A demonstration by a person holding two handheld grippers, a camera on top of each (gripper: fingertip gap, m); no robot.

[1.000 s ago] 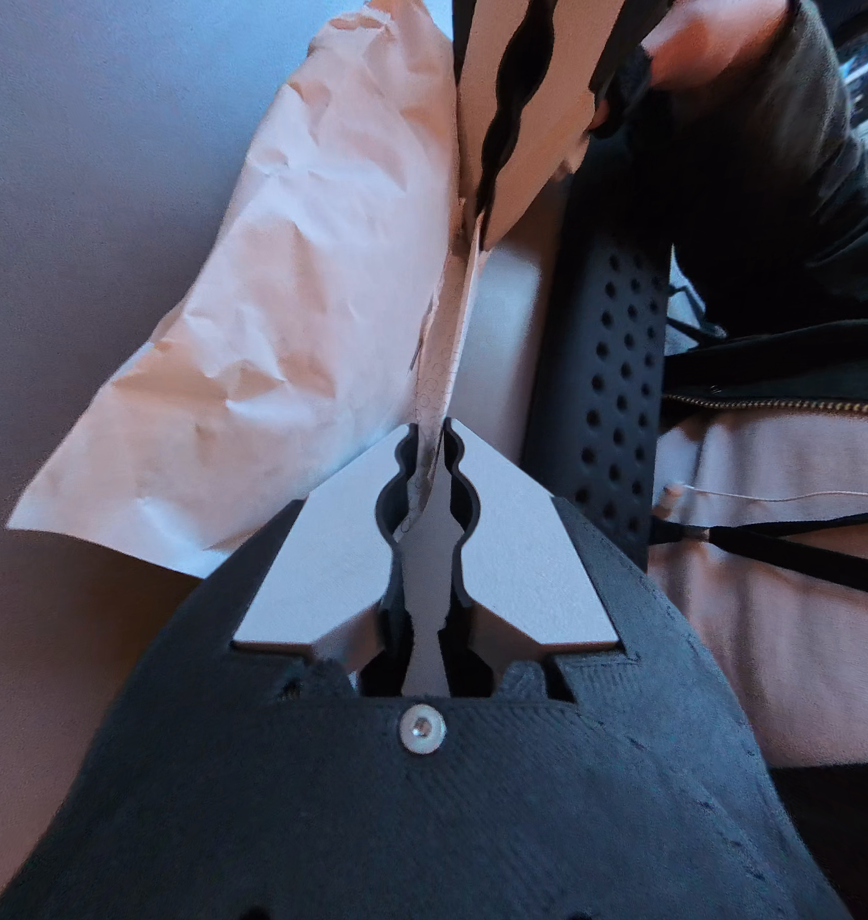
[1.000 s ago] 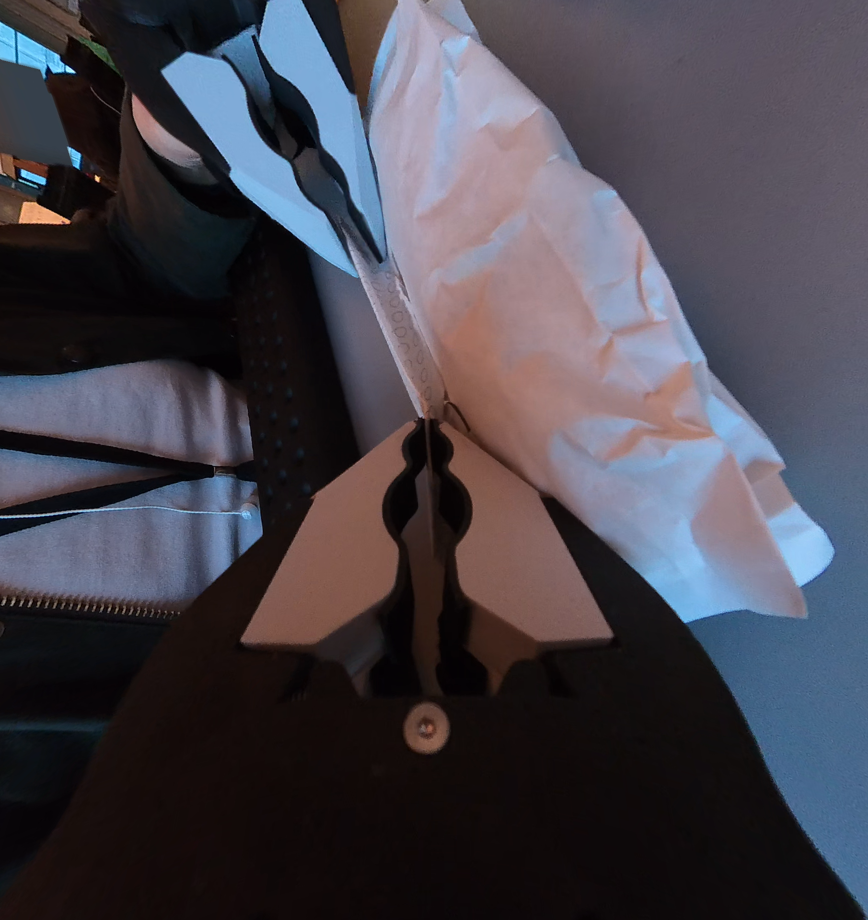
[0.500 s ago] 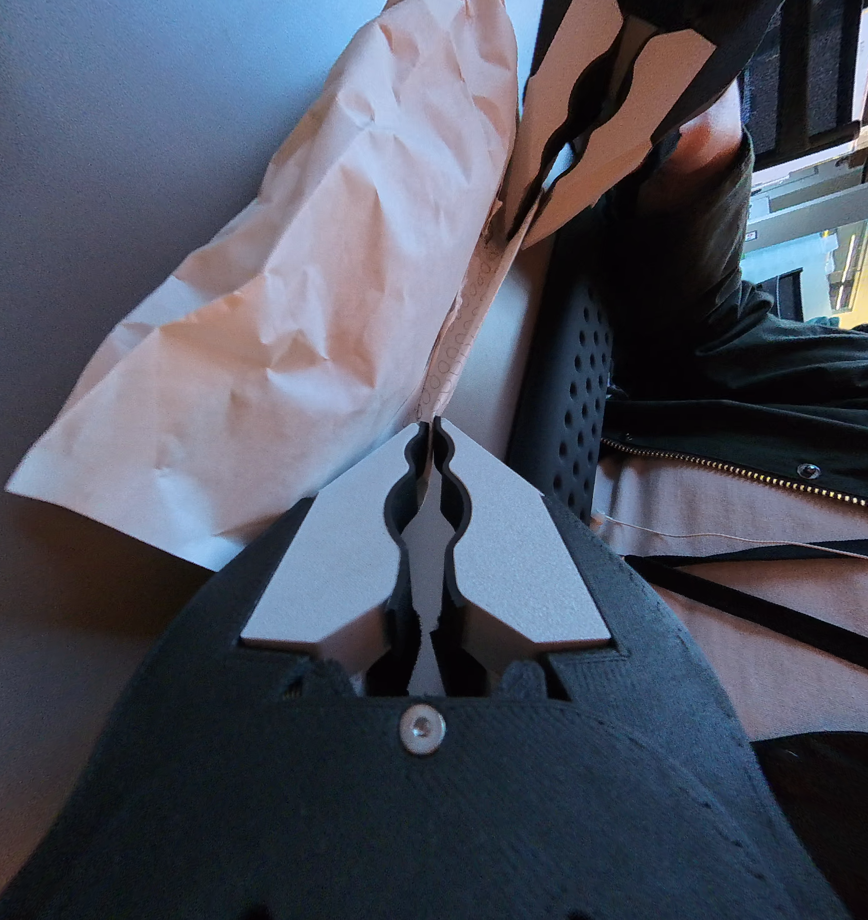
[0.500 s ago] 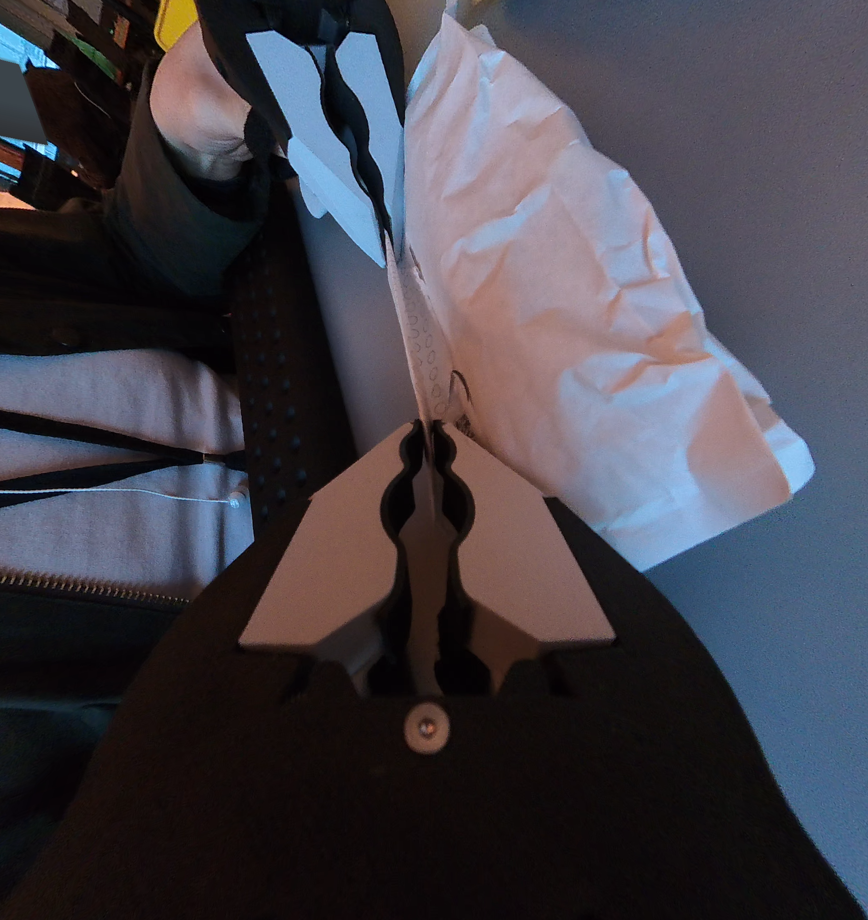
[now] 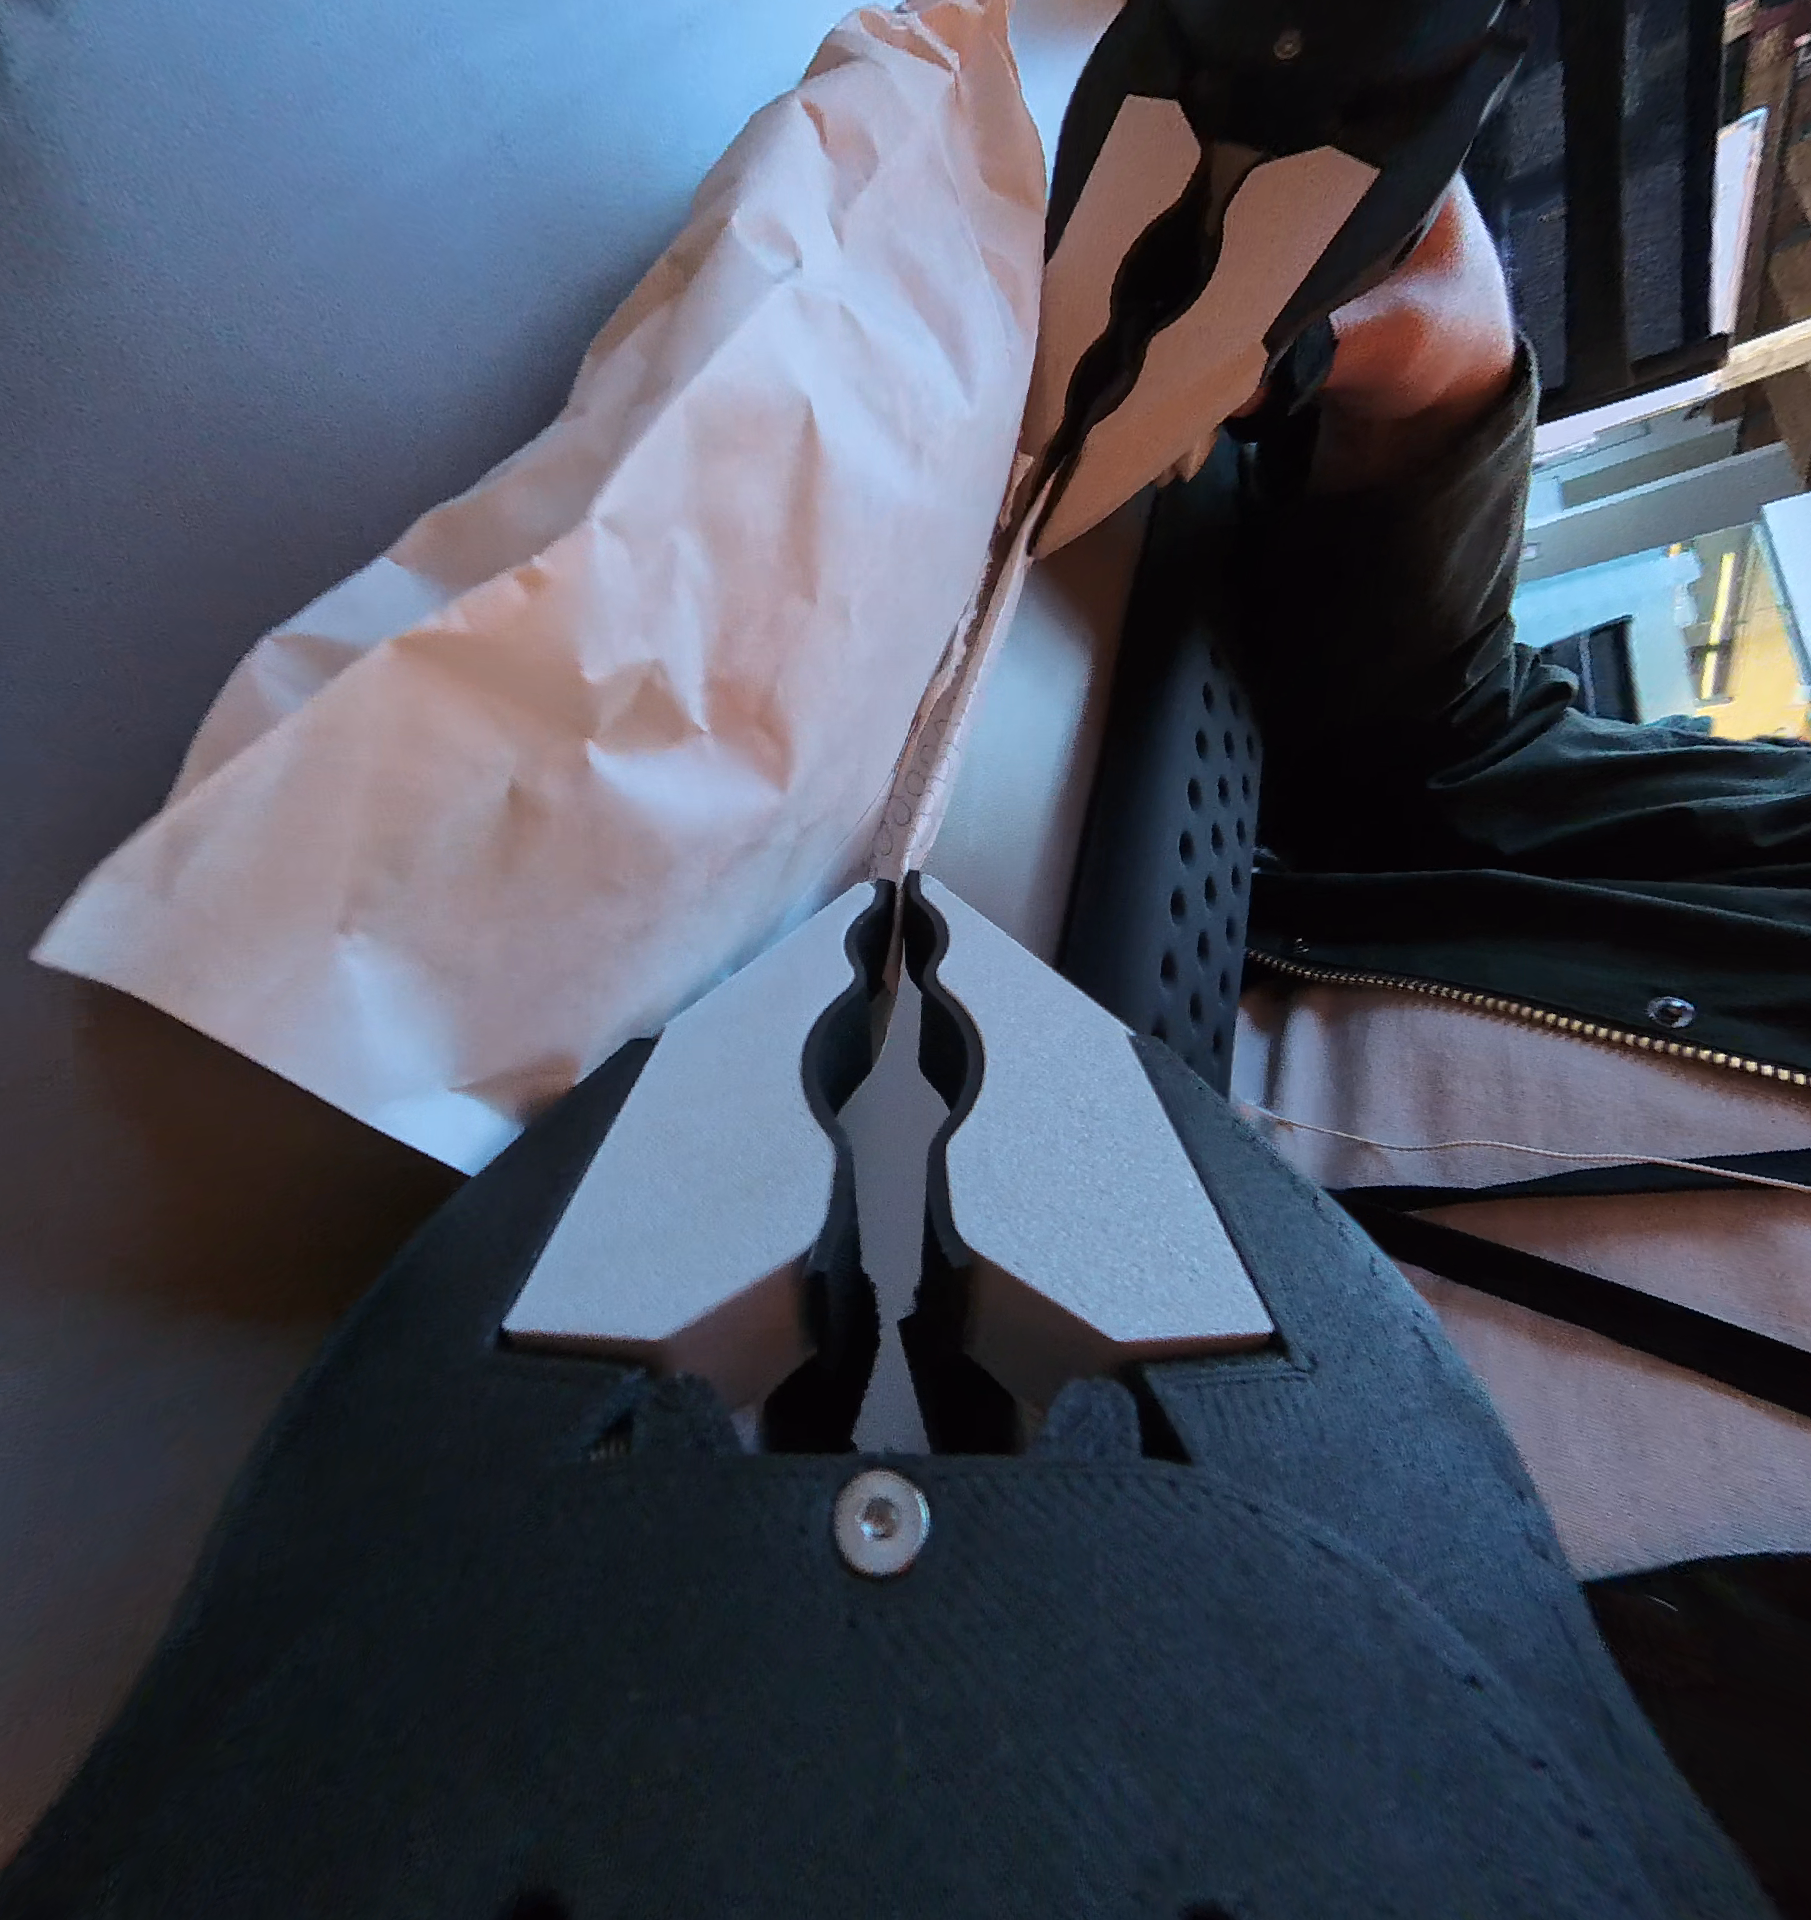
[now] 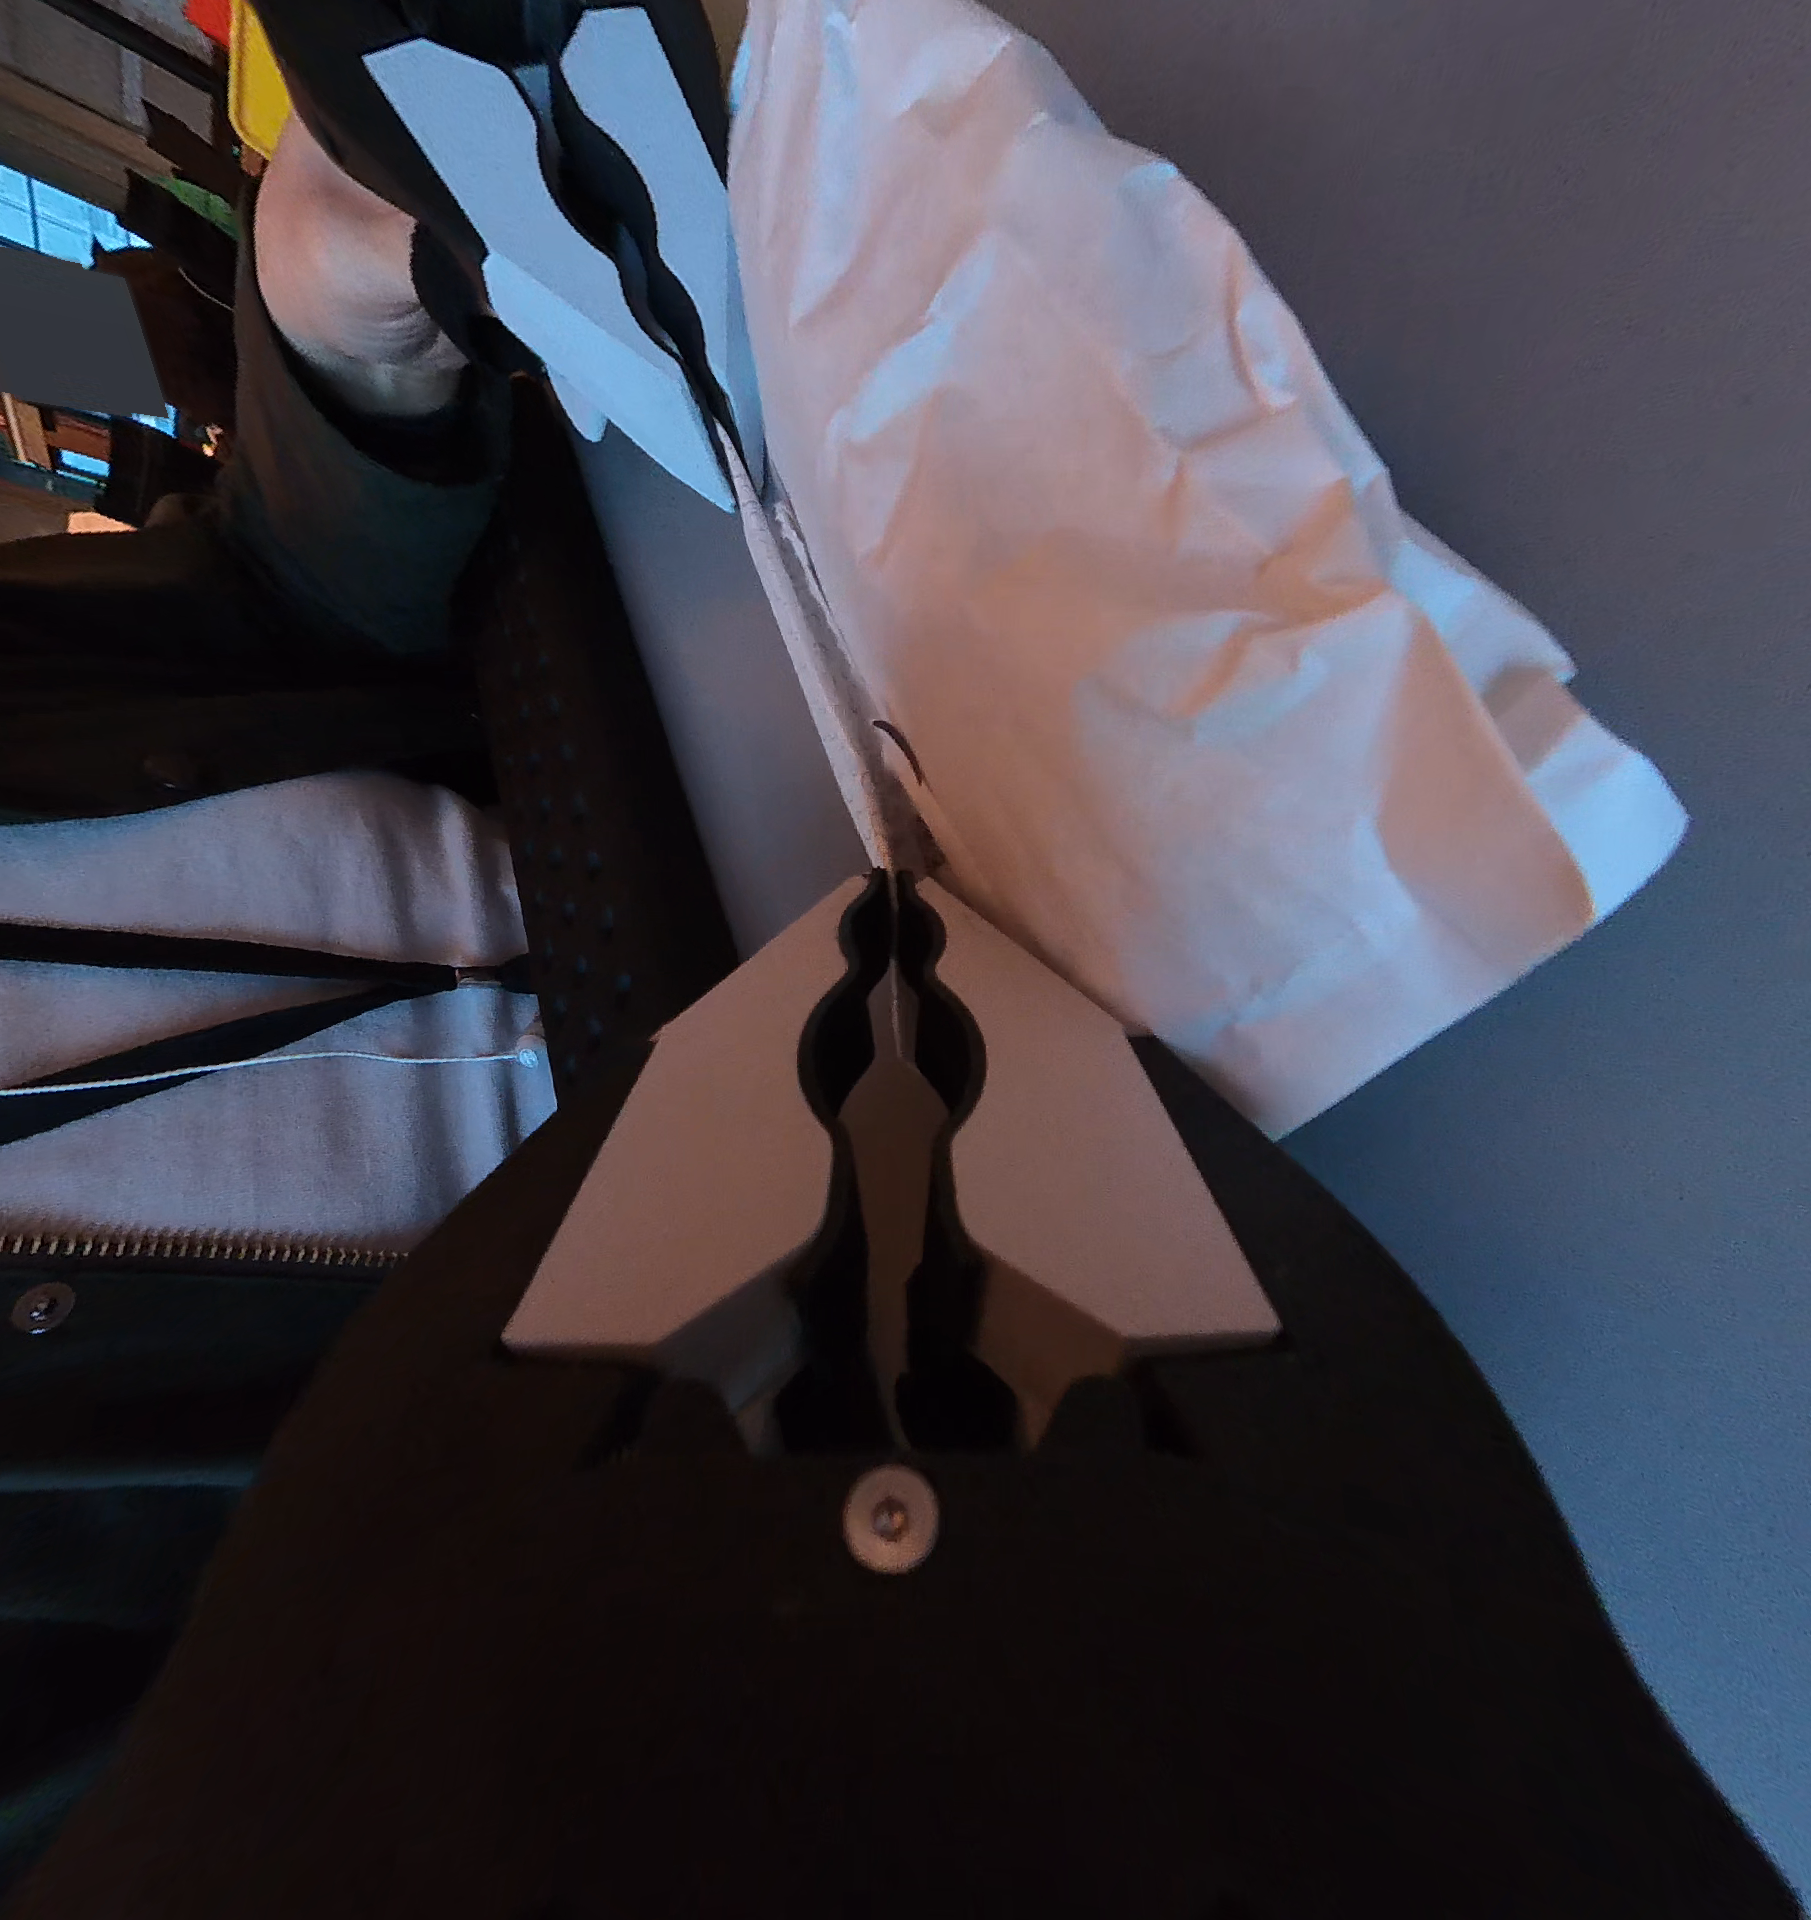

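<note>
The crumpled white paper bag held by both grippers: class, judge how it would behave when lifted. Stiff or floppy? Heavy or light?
The crumpled white paper bag is probably floppy: it sags creased between the left gripper and right gripper. It seems light, since two thin edge pinches hold it. It likely tears easily at that pinched edge.

Crumpled white paper bag held by its top edge

Your left gripper [image 5: 899, 902] and right gripper [image 6: 893, 896] each pinch the printed top strip of the paper bag [image 5: 610, 707], its creased body hanging beside a grey surface [image 5: 153, 416].
</note>
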